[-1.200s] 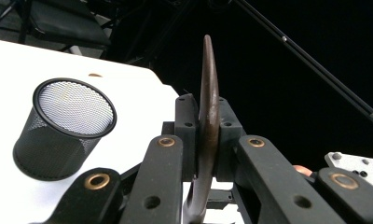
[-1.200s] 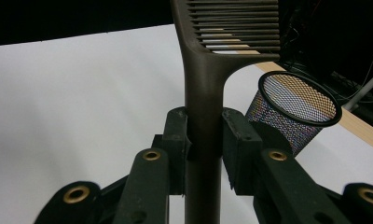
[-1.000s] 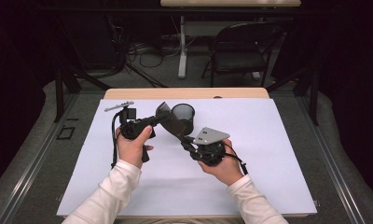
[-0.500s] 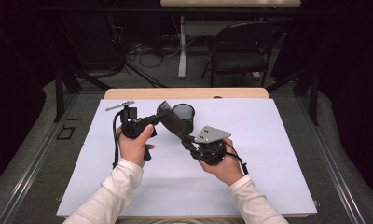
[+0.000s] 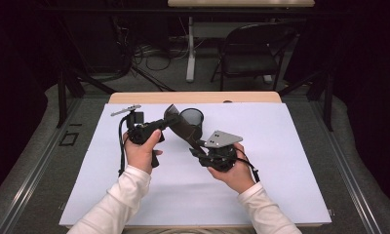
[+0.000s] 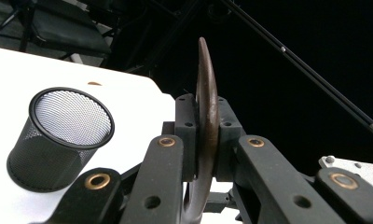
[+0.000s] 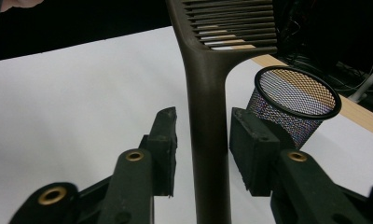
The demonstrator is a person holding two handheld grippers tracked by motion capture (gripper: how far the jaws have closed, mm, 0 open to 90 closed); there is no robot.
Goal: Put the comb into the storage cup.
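You work at a tabletop (image 5: 281,185) covered with a white sheet; its light wooden edge (image 5: 193,97) shows at the far side. Around it the floor (image 5: 34,161) is grey carpet, with a metal rail (image 5: 349,161) along each side. Behind the tabletop you see a black folding chair (image 5: 249,51), some cables (image 5: 144,51) lying on the floor, and the white leg (image 5: 190,48) of another table. The background is very dark, with black curtains, and the light falls mainly on the white sheet.

Dark brown comb (image 7: 208,116); black mesh cup (image 6: 58,135); white table sheet (image 5: 281,161); black hand-held gripper pads.
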